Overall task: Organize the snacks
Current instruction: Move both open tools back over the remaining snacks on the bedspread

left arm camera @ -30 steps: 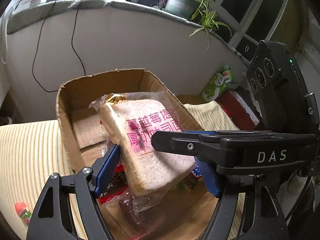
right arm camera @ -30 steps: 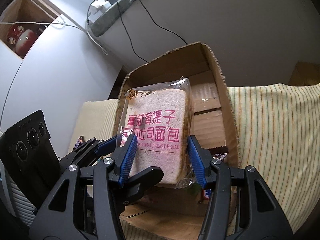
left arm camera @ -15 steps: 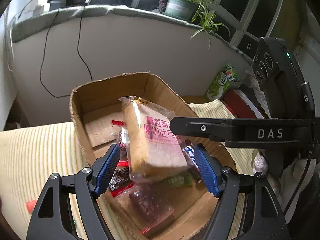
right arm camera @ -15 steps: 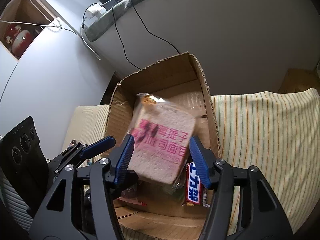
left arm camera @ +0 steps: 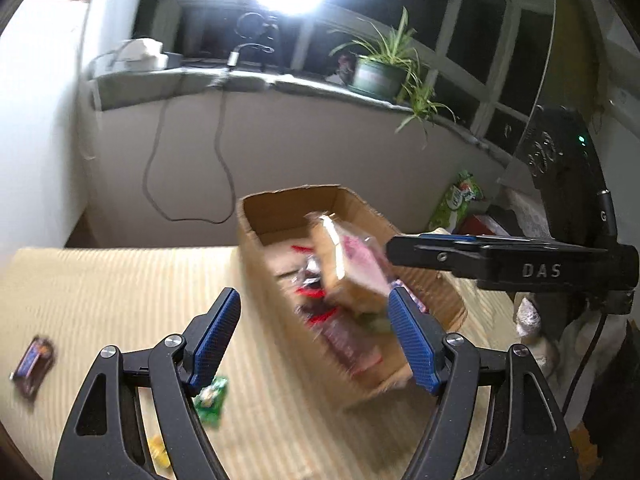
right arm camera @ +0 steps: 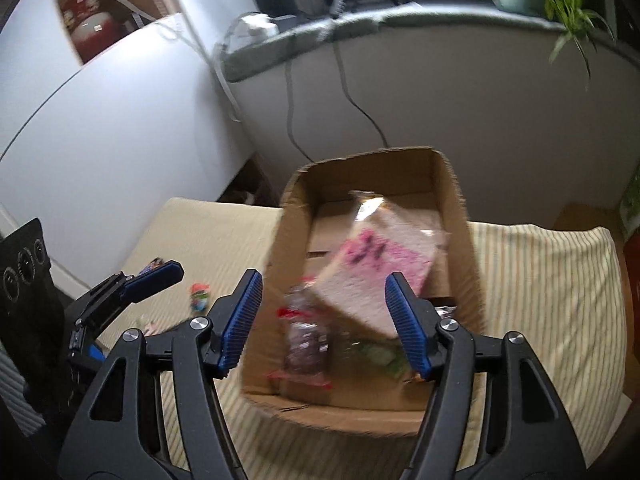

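Note:
A pack of sliced toast bread (left arm camera: 348, 264) with pink print lies tilted in the open cardboard box (left arm camera: 256, 220), on top of other wrapped snacks. In the right wrist view the bread (right arm camera: 380, 264) leans toward the right wall of the box (right arm camera: 292, 216). My left gripper (left arm camera: 314, 312) hangs open above the box's near left corner and holds nothing. My right gripper (right arm camera: 324, 292) is over the box's near end; its jaws are opening and the pads touch nothing. Each gripper also shows from the side in the other's view: right (left arm camera: 480, 256), left (right arm camera: 156, 276).
The box sits on a striped cream cloth (left arm camera: 120, 292). Loose snacks lie to its left: a dark bar (left arm camera: 32, 360), a green packet (left arm camera: 210, 396), a yellow one (left arm camera: 158, 448). A green bag (left arm camera: 456, 200) stands at the right. A potted plant (left arm camera: 376, 72) and cables are on the sill.
The bread, held up between both grippers a second ago, has dropped into the box. Both grippers have pulled back and up, and the right jaws have widened.

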Demonstrator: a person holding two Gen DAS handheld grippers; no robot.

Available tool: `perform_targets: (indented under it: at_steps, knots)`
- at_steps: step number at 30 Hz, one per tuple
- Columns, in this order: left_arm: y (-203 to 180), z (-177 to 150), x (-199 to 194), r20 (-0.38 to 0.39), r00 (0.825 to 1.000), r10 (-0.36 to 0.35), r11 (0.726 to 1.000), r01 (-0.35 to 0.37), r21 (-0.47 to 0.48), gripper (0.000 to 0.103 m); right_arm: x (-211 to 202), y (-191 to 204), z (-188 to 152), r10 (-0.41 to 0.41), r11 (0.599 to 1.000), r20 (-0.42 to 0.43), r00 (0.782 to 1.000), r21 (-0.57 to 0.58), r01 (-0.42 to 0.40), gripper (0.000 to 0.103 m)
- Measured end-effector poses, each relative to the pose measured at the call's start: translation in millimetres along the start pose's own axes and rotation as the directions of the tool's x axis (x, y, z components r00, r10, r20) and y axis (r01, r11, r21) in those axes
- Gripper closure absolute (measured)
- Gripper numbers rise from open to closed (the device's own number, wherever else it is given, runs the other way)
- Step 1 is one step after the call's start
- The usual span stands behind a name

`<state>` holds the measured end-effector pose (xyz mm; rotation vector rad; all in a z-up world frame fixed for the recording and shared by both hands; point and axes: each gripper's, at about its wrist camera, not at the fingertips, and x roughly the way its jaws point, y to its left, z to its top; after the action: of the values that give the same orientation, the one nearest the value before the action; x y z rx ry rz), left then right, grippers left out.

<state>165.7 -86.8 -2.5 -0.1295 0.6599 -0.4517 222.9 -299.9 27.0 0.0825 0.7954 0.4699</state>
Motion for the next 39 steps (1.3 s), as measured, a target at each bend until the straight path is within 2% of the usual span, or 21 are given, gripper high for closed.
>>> perform_targets:
  at_steps: [5,10,12,14,19,23,26,32,37,39]
  knots:
    - [25,-24,-30,0.009,0.999,0.040,0.998,-0.039,-0.046,0.027,-6,33,-20,0.050,0.997,0.038,0.998,-0.053,-0.048,0.036]
    - [60,-47,-65,0.020,0.992,0.125,0.986,-0.121,-0.115,0.027,-9,63,-39,0.116,0.989,0.053,0.992,-0.099,-0.111,0.036]
    - [74,-58,-77,0.016,0.988,0.155,0.979,-0.151,-0.139,0.027,-8,74,-43,0.129,0.985,0.055,0.990,-0.123,-0.122,0.024]
    - [87,-69,-86,0.002,0.982,0.188,0.970,-0.185,-0.155,0.027,-6,85,-48,0.124,0.981,0.062,0.990,-0.155,-0.113,0.017]
    - [112,-95,-102,-0.029,0.971,0.238,0.950,-0.239,-0.203,0.028,0,103,-60,0.140,0.971,0.034,0.990,-0.203,-0.130,0.017]
    - [121,-111,-107,-0.053,0.970,0.236,0.944,-0.242,-0.224,0.041,11,123,-73,0.148,0.955,-0.009,0.989,-0.258,-0.146,0.017]
    - [126,-121,-103,-0.078,0.973,0.217,0.946,-0.229,-0.229,0.045,22,140,-85,0.152,0.940,-0.045,0.987,-0.303,-0.158,0.020]
    - [137,-125,-95,-0.102,0.971,0.214,0.942,-0.233,-0.243,0.052,56,164,-106,0.126,0.917,-0.153,0.980,-0.359,-0.174,0.040]
    - [153,-120,-95,-0.102,0.964,0.245,0.932,-0.263,-0.249,0.054,80,162,-111,0.115,0.933,-0.205,0.972,-0.315,-0.177,0.045]
    - [160,-116,-92,-0.120,0.959,0.258,0.934,-0.279,-0.224,0.054,89,158,-111,0.115,0.941,-0.223,0.968,-0.288,-0.178,0.046]
